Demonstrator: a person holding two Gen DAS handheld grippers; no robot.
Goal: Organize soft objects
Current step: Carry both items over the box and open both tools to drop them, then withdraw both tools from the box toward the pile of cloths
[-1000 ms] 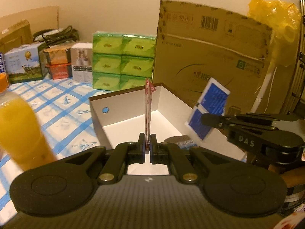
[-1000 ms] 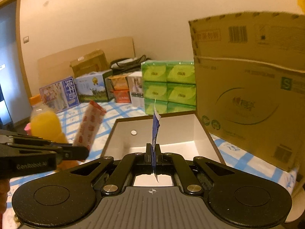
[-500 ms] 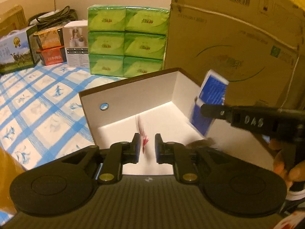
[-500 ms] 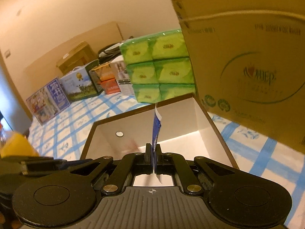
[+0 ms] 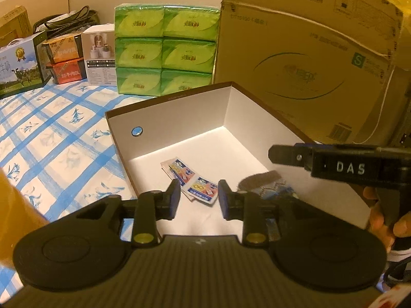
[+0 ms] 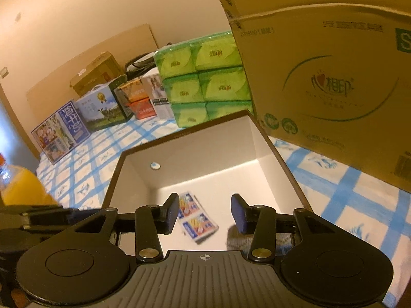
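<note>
"DAS" stands on the right gripper [image 5: 280, 154]; "S" on the cardboard carton [image 5: 308, 59].

I see the white box [image 5: 164, 118], open-topped with a brown rim, sitting on the blue-check cloth. Two joined sachets [image 5: 191, 179] with blue, white and red print lie flat on its floor, near-left of centre, skewed diagonally; another pale packet edge shows under their far end. A grey patterned soft item [image 5: 267, 183] sits at the near right of the floor, partly hidden.

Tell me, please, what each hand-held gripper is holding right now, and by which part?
Nothing: left hand-held gripper and right hand-held gripper have just opened, and the packets lie loose in the white box.
</note>
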